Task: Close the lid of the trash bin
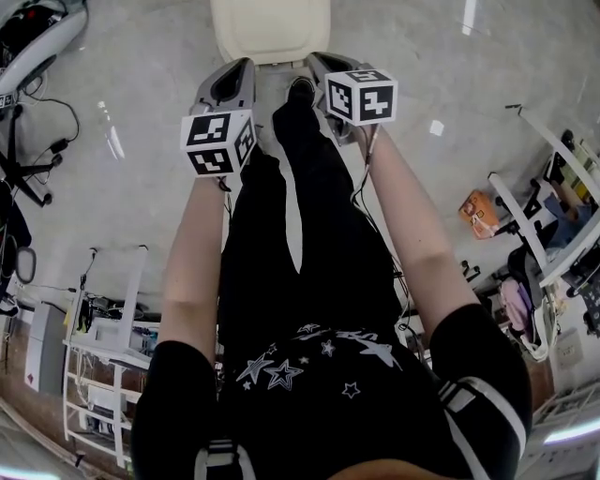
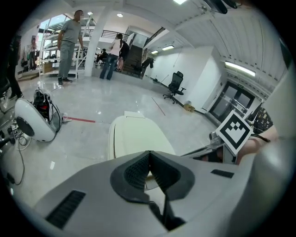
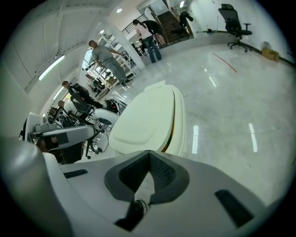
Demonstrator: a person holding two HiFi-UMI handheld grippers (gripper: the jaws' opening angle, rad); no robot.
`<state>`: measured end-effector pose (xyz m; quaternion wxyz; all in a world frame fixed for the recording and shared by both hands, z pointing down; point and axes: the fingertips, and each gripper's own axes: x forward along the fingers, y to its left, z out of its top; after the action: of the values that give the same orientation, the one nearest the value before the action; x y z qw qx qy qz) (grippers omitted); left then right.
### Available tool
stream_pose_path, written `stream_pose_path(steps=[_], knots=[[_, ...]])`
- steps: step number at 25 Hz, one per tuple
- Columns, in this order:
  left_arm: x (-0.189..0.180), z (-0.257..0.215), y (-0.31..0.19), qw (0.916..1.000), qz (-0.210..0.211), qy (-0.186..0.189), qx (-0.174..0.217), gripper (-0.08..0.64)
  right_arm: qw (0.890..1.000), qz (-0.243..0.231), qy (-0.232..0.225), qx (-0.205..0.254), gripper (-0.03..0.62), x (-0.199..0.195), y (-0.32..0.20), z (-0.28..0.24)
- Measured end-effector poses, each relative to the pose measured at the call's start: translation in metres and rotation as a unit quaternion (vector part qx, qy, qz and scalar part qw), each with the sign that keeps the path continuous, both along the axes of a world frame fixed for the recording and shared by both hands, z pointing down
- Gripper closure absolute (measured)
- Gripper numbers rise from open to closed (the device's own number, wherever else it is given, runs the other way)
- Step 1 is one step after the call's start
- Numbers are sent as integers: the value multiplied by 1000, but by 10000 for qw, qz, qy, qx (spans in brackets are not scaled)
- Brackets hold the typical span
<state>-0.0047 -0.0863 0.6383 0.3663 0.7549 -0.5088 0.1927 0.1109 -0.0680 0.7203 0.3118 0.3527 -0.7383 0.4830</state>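
Showing left gripper [image 2: 149, 153], right gripper [image 3: 149, 152] closed tip-to-tip, empty | trash bin [image 1: 270, 28] upper centre: smooth, cream, rounded | floor [image 1: 422, 56]: glossy grey

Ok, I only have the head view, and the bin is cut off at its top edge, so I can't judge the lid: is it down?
Observer: Yes; the right gripper view shows the lid lying flat on the trash bin, with a thin dark seam along its side.
Operator: Anything held on the left?
Observer: No, the left gripper is shut, nothing between its jaws.
Operator: And the right?
Observer: The right gripper is shut and empty too.
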Motion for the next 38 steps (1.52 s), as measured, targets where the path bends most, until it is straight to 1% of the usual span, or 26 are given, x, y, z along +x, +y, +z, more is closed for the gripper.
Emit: stream_pose_path(steps=[6, 10, 14, 19, 23, 26, 29, 32, 38], knots=[[-2, 24, 1, 9998, 24, -80, -187, 549, 9996, 43, 237, -131, 597, -2, -1, 18], [-2, 36, -2, 9995, 87, -156, -278, 549, 9987, 76, 492, -139, 597, -1, -6, 13], [1, 47, -4, 9989, 180, -232, -358, 549, 9973, 141, 673, -274, 597, -2, -7, 14], [7, 65, 5, 9972, 310, -333, -590, 549, 9952, 126, 867, -430, 597, -3, -6, 17], [12, 76, 12, 9947, 434, -446, -819, 549, 9961, 156, 737, -460, 597, -2, -4, 19], [13, 78, 11, 9939, 430, -412, -927, 549, 9967, 172, 653, -455, 597, -1, -7, 18], [12, 81, 12, 9917, 422, -350, -1160, 549, 9967, 220, 602, -500, 597, -3, -4, 20], [13, 87, 11, 9881, 506, -432, -1383, 549, 9967, 298, 600, -457, 597, -2, -7, 16], [13, 88, 10, 9876, 469, -488, -1418, 549, 9967, 259, 578, -517, 597, -2, -8, 14]])
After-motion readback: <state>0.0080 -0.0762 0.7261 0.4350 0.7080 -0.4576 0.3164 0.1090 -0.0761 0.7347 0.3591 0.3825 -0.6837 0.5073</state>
